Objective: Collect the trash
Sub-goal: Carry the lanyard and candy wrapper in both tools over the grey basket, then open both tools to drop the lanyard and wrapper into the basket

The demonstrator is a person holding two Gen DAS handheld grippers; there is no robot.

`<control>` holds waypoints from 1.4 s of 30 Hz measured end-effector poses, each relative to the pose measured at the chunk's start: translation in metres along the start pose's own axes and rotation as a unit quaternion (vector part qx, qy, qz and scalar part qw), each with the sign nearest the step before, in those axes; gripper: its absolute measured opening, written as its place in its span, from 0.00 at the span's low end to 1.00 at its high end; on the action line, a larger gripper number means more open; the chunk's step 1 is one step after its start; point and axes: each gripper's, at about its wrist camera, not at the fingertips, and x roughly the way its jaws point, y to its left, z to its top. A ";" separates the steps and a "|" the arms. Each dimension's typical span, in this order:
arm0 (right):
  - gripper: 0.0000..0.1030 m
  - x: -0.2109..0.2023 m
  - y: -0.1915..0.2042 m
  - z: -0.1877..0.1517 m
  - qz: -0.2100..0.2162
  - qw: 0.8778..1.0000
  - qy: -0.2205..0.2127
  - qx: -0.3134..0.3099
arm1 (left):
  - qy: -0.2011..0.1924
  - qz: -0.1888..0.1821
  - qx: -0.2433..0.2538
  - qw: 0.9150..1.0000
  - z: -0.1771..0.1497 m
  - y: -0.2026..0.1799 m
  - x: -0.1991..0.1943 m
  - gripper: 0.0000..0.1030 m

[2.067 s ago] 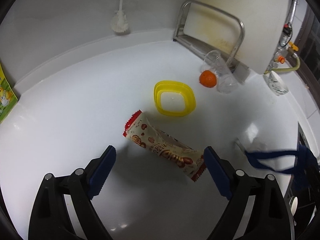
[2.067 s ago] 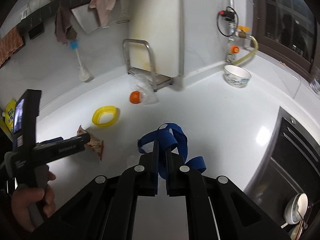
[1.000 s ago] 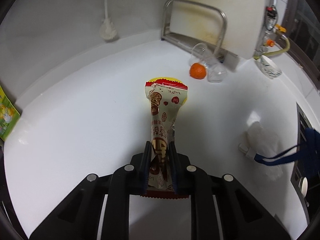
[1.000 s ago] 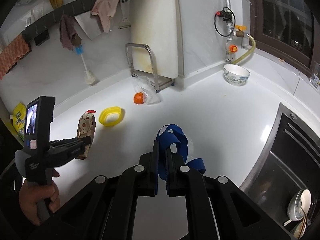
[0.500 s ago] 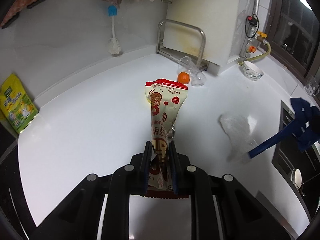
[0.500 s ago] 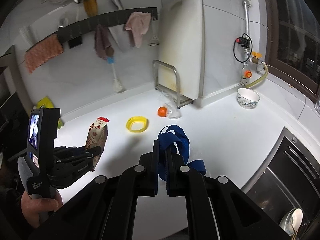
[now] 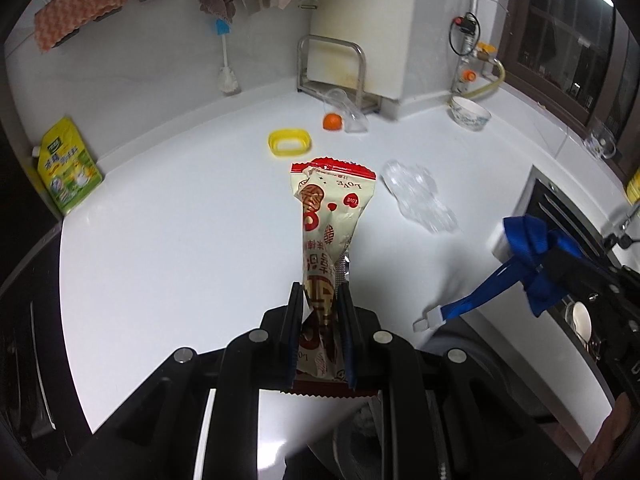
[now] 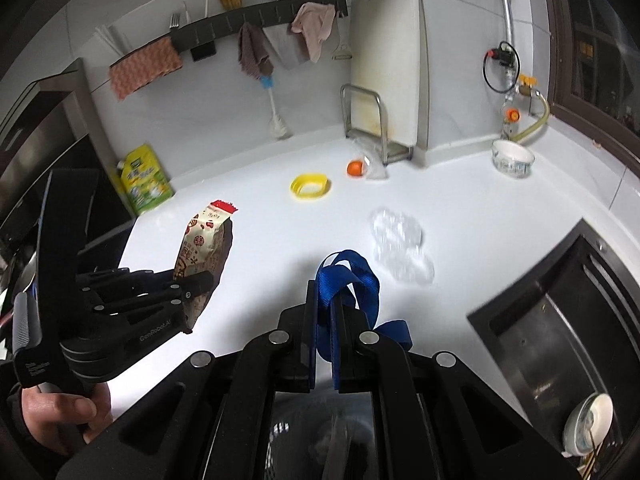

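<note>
We see the left gripper (image 7: 320,304) clamped on the lower end of a cream-and-red snack wrapper (image 7: 328,216), which stands up and forward from between its fingers, lifted clear of the white counter (image 7: 180,220). The right gripper (image 8: 325,312) has its fingers pressed together on a blue strap (image 8: 352,276), whose loops rise just ahead of the fingertips. In the right wrist view the left gripper (image 8: 192,280) appears off to the left, holding the wrapper (image 8: 204,240) tilted above the counter edge. Ahead of the right gripper and slightly to its right lies a crumpled clear plastic film (image 8: 400,244) on the counter; from the left gripper this film (image 7: 420,196) sits ahead and to the right. Farther ahead of both grippers rest a yellow ring-shaped lid (image 7: 290,142), an orange (image 7: 333,121) and a clear plastic cup (image 7: 348,112) beside a metal rack (image 7: 332,64). A patterned bowl (image 8: 513,158) stands far ahead to the right, and a green-yellow pouch (image 8: 146,178) far to the left.
</note>
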 end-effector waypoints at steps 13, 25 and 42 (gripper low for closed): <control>0.05 -0.022 -0.033 -0.086 0.020 0.998 0.064 0.008 | 0.038 -0.009 0.005 0.999 -0.080 -0.062 -0.010 0.17; 0.05 -0.008 -0.057 -0.135 0.033 0.990 0.131 0.041 | 0.094 -0.019 0.019 0.995 -0.126 -0.088 0.008 0.18; 0.40 -0.010 -0.058 -0.140 0.040 0.988 0.143 0.045 | 0.096 0.004 -0.005 0.995 -0.131 -0.074 0.001 0.59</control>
